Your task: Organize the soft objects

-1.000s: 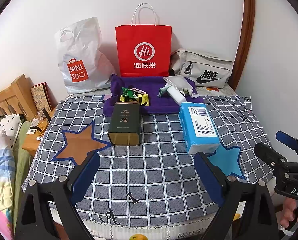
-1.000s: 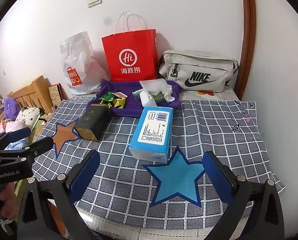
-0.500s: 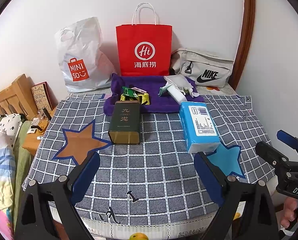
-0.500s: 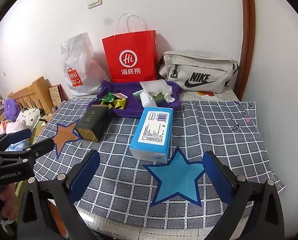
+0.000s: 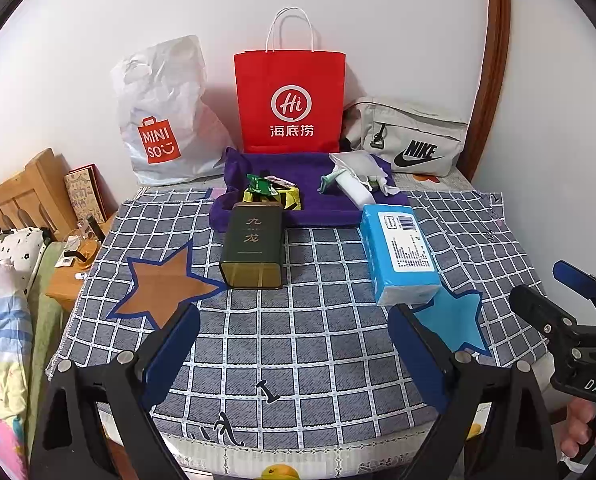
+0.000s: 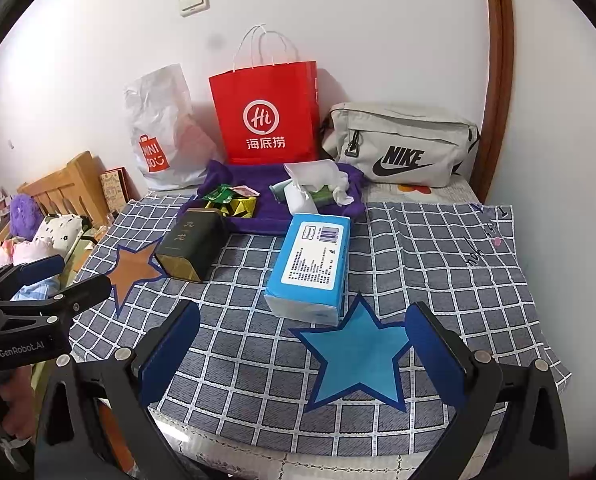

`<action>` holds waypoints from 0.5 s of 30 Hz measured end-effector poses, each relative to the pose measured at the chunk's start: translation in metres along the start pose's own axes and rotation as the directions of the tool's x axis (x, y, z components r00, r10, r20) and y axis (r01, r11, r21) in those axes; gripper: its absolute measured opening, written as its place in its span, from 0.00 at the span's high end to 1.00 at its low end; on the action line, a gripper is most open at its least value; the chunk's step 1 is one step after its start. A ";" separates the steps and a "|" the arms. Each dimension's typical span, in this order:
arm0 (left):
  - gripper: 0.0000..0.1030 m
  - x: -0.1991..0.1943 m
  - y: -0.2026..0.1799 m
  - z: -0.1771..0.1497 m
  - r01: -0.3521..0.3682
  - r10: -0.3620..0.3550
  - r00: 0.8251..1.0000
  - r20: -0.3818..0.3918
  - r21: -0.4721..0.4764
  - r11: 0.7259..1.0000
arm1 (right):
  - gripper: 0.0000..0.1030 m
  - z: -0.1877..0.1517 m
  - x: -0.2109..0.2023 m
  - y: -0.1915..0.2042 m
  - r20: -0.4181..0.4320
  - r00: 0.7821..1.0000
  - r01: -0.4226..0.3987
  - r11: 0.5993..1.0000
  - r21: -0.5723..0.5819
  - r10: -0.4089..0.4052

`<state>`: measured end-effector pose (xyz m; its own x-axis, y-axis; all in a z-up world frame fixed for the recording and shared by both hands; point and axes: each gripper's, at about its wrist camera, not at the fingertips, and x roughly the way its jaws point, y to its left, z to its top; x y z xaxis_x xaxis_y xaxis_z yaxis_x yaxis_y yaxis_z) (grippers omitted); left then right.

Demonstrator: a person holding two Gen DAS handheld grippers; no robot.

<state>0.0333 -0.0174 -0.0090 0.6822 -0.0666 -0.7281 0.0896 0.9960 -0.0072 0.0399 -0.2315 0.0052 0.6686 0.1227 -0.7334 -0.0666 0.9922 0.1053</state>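
A blue tissue pack (image 5: 400, 254) (image 6: 312, 264) lies on the checked cloth, its near end at a blue star patch (image 6: 358, 354). A dark green tin (image 5: 253, 246) (image 6: 191, 244) lies beside an orange star patch (image 5: 165, 284). Behind them a purple towel (image 5: 318, 184) (image 6: 257, 188) holds small green and yellow packets (image 5: 271, 192) and crumpled white tissues (image 6: 318, 184). My left gripper (image 5: 293, 356) is open and empty over the table's near edge. My right gripper (image 6: 302, 356) is open and empty, close in front of the blue star.
A white Miniso bag (image 5: 165, 120), a red paper bag (image 5: 289, 104) and a grey Nike pouch (image 5: 410, 140) stand along the back wall. A wooden bed frame (image 5: 21, 196) and bedding lie to the left. The wall closes the right side.
Both grippers have shifted very slightly; the scene looks almost the same. Nothing was taken hold of.
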 end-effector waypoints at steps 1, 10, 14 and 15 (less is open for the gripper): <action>0.07 0.000 0.000 0.000 0.001 -0.001 1.000 0.000 0.002 1.000 | 0.02 0.000 0.000 0.000 0.001 1.000 0.000 1.000 -0.001 0.000; 0.08 0.000 0.000 0.000 0.000 0.000 1.000 0.000 0.000 1.000 | 0.02 0.000 0.000 0.000 0.002 1.000 0.000 1.000 -0.002 0.000; 0.07 0.000 0.001 0.000 0.000 0.000 1.000 0.000 0.000 1.000 | 0.02 0.000 -0.001 0.000 0.002 1.000 -0.001 1.000 -0.002 0.001; 0.07 0.000 0.002 0.000 0.001 -0.001 1.000 0.000 0.001 1.000 | 0.02 0.000 -0.001 0.000 0.004 1.000 0.000 1.000 -0.003 0.000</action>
<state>0.0331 -0.0159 -0.0087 0.6821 -0.0672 -0.7282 0.0907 0.9959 -0.0070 0.0388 -0.2313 0.0060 0.6713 0.1229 -0.7310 -0.0690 0.9922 0.1034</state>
